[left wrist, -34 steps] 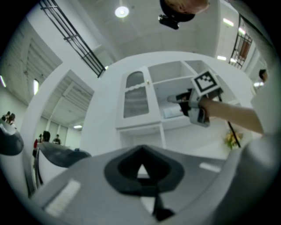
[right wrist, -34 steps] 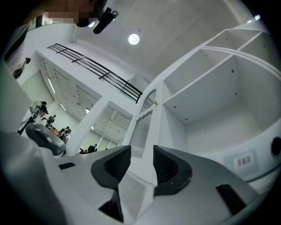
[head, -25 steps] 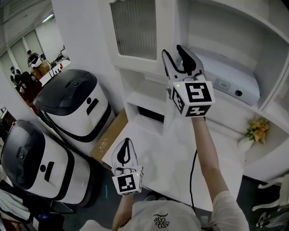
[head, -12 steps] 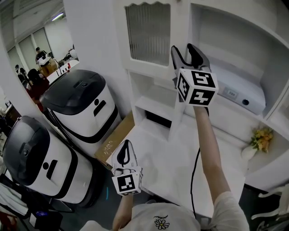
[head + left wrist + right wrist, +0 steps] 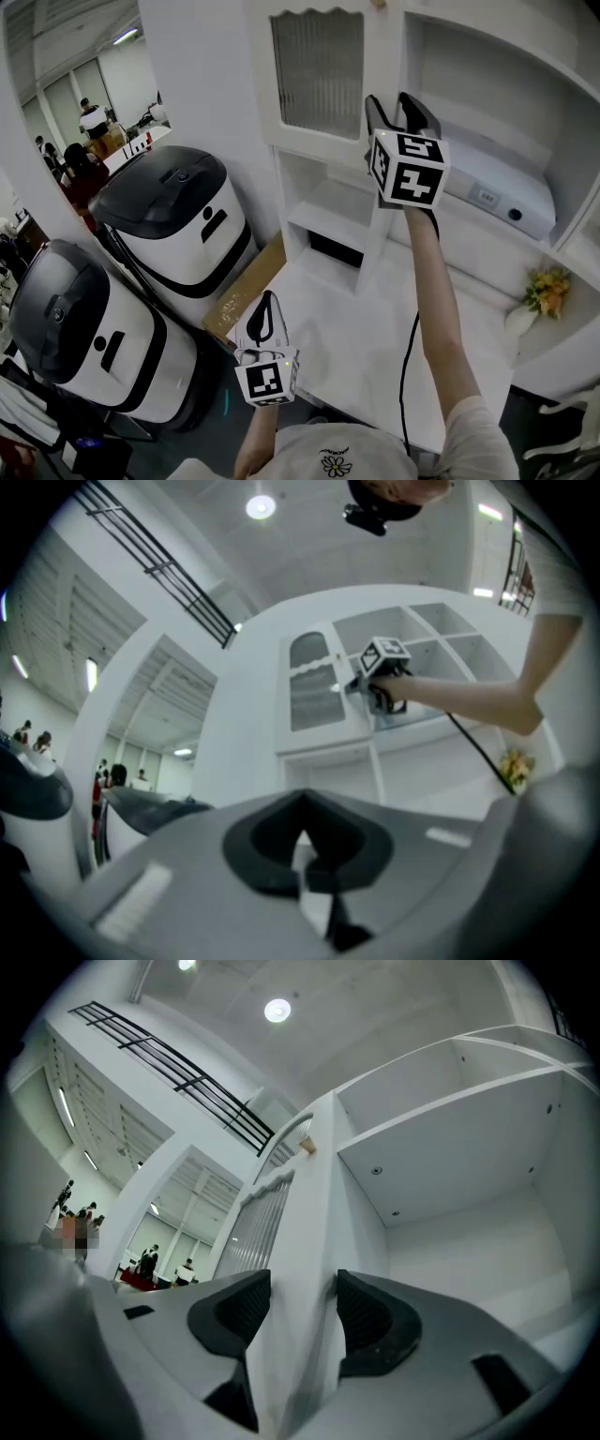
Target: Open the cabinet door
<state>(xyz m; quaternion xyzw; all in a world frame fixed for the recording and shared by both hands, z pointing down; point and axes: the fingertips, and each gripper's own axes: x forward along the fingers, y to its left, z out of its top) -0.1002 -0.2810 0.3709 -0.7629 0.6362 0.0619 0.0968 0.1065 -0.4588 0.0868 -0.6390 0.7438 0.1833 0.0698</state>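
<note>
The white cabinet door (image 5: 319,75) has a ribbed glass panel and a small knob (image 5: 307,1147) near its top. My right gripper (image 5: 398,101) is raised at the door's free right edge. In the right gripper view that edge (image 5: 300,1241) runs between the two black pads, and the open compartment (image 5: 469,1176) shows to its right. My right gripper (image 5: 295,1307) has just been opening its jaws and now stands open around the edge. My left gripper (image 5: 266,302) hangs low in front of me, away from the cabinet, its tips (image 5: 302,841) together and empty.
Two white-and-black rounded machines (image 5: 178,216) (image 5: 75,328) stand on the floor at the left, with a cardboard piece (image 5: 248,281) beside them. A white counter (image 5: 375,337) lies below the cabinet. A white box device (image 5: 497,183) and yellow flowers (image 5: 546,281) sit on the shelves at right. People stand far left.
The right gripper's jaws have spread apart at the door's edge, and the hand has shifted slightly up and right in the picture. The left gripper stays low and shut.
</note>
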